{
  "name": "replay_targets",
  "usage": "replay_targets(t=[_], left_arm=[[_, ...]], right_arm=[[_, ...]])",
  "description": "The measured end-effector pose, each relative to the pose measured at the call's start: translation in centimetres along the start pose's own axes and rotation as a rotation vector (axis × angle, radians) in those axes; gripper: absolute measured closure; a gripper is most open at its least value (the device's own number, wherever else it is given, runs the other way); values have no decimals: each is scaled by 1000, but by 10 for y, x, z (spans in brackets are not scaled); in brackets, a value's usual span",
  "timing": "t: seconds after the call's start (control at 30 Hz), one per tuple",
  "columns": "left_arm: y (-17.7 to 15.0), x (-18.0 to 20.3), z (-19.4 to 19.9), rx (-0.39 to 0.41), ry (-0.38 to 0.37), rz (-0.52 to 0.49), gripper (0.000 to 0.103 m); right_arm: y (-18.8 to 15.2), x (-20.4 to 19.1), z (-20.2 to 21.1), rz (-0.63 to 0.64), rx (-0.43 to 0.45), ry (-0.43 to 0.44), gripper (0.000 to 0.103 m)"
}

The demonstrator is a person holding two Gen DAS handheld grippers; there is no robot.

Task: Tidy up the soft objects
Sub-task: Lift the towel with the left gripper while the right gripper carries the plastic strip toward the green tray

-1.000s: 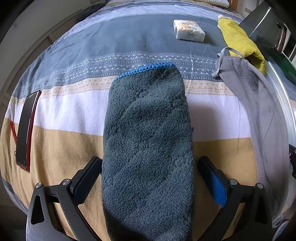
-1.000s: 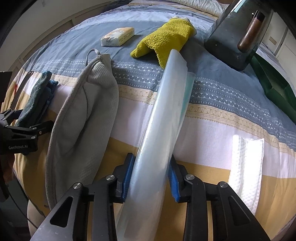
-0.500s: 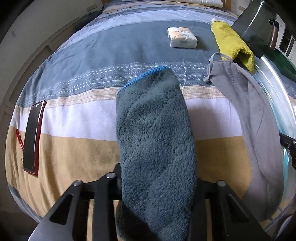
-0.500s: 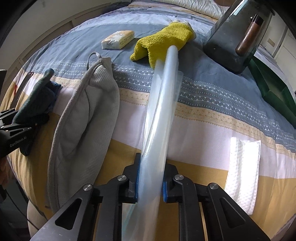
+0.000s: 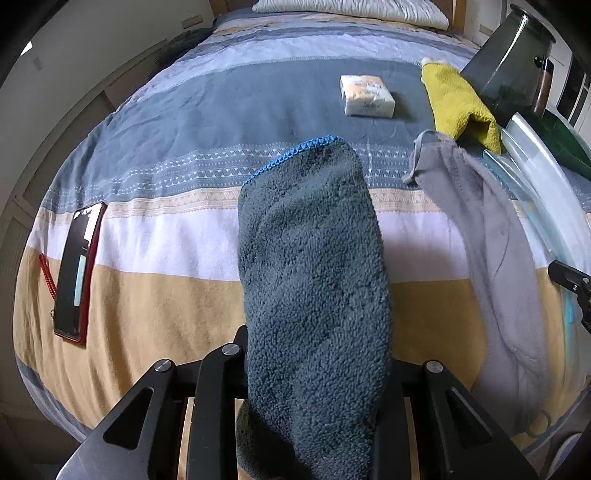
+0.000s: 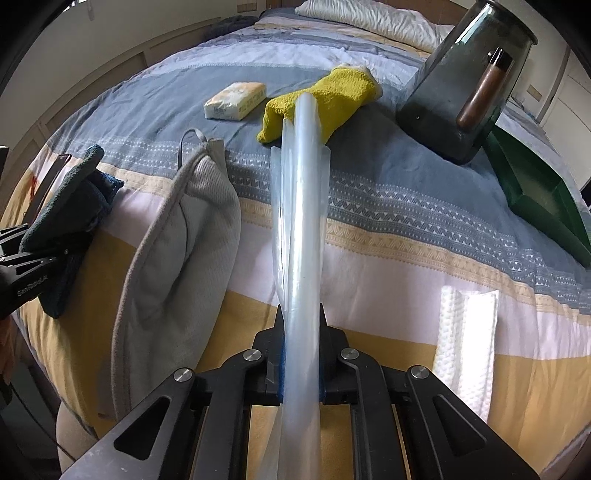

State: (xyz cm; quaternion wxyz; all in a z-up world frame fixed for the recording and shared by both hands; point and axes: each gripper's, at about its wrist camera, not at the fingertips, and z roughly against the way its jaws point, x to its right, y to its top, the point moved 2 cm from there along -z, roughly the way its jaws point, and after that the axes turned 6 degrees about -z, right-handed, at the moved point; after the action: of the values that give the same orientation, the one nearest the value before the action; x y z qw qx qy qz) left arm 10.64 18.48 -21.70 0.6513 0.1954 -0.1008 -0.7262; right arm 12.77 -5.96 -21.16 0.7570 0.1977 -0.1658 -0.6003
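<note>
A dark teal fleece towel (image 5: 314,258) with a blue stitched edge sticks up between the jaws of my left gripper (image 5: 314,343). The jaws are closing and the pads press on its lower end. The towel hangs just above the striped bedspread (image 5: 166,240). My right gripper (image 6: 301,332) is shut on a clear, rolled plastic bag (image 6: 301,221), which runs away from it toward a yellow cloth (image 6: 332,99). Between the two grippers a grey fabric pouch (image 6: 177,240) with a loop lies flat. A folded white towel (image 6: 465,332) lies to the right.
A wrapped tissue pack (image 6: 236,99) lies farther back. A dark glass container (image 6: 465,85) and a green tray (image 6: 543,199) stand at the back right. A phone in a red case (image 5: 77,266) lies near the bed's left edge. A pillow (image 5: 351,9) is at the head.
The left jaws went from wide open beside the teal towel to clamped on it, and it rose slightly off the bed. The right jaws tightened on the plastic bag.
</note>
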Motion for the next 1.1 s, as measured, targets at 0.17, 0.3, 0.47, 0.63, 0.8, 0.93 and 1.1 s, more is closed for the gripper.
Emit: replay_targets(t=[0.17,0.3,0.47,0.63,0.8,0.93,1.1], left_arm=[[0,-2,11,21,8,8,80],[-1,2,29,49,8,20,80],[3,9,55,90,25,13,80],[10,17,82,129,43,3,80],[22,39,117,170,33,-28,80],[38,77,147,206,-12,-64,80],[65,146,177,245,-116,-107,80]], right_arm=[[1,0,8,-6,16,-4,93],[2,1,20,-8,46,-5,93],[2,1,42,-1,90,8,93],[2,5,61,-3,117,25,93],[0,20,95,-19,155,42,93],[-4,51,126,-62,187,41,93],[-17,108,168,-141,228,12,93]])
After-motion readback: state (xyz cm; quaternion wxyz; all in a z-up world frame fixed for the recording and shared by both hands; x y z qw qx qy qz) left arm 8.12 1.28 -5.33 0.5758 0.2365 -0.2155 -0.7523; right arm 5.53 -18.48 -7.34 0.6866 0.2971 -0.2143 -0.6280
